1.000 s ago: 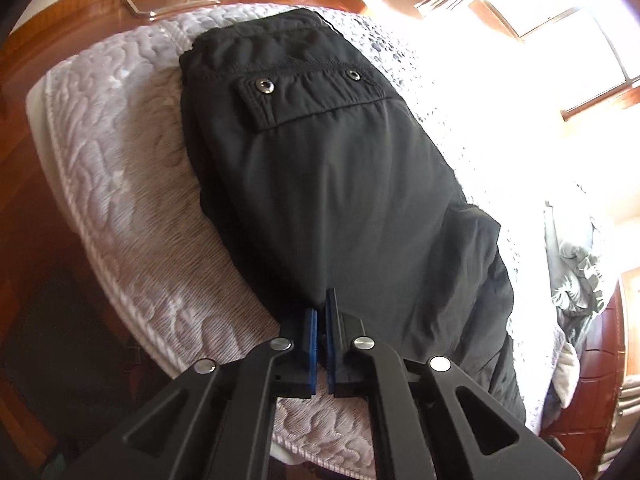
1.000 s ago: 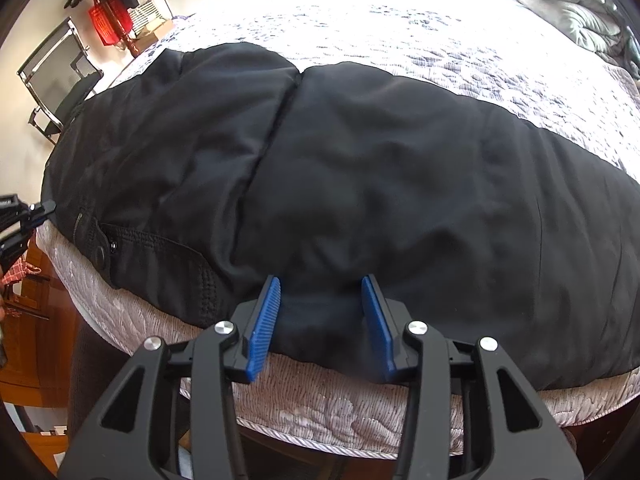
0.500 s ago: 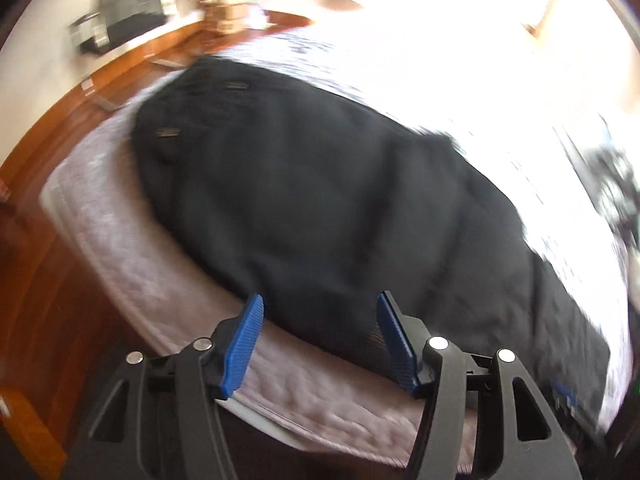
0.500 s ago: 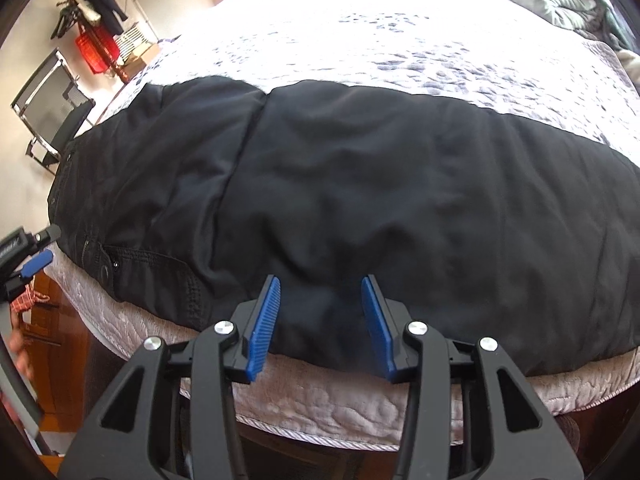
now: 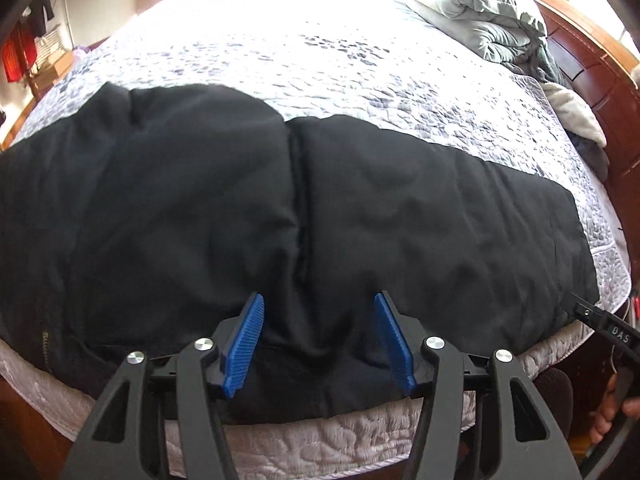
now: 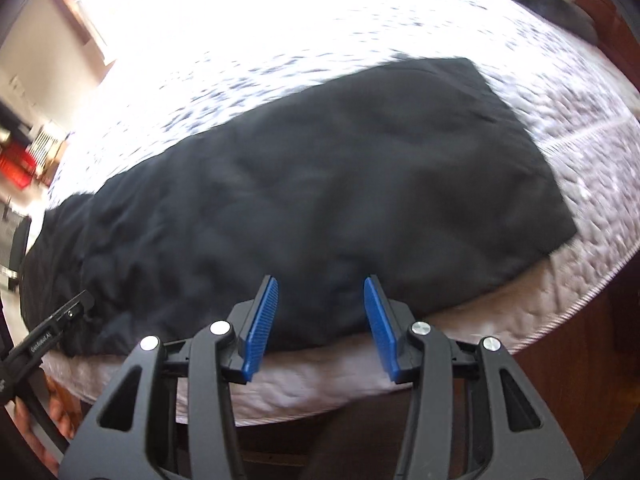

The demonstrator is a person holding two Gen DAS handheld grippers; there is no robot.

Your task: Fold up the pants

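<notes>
Left gripper [image 5: 318,340]: its 2 blue ribbed pads [image 5: 244,344] stand apart, having just been opening, with nothing clamped; black fabric lies below the gap. Right gripper [image 6: 320,328]: pads spread, having just widened slightly, holding nothing. Both hover over the near edge of the black folded pants [image 5: 280,208], which lie flat lengthwise along the front edge of the white quilted bedspread [image 5: 360,68]. Grey crumpled duvet [image 5: 492,20] sits far back.
</notes>
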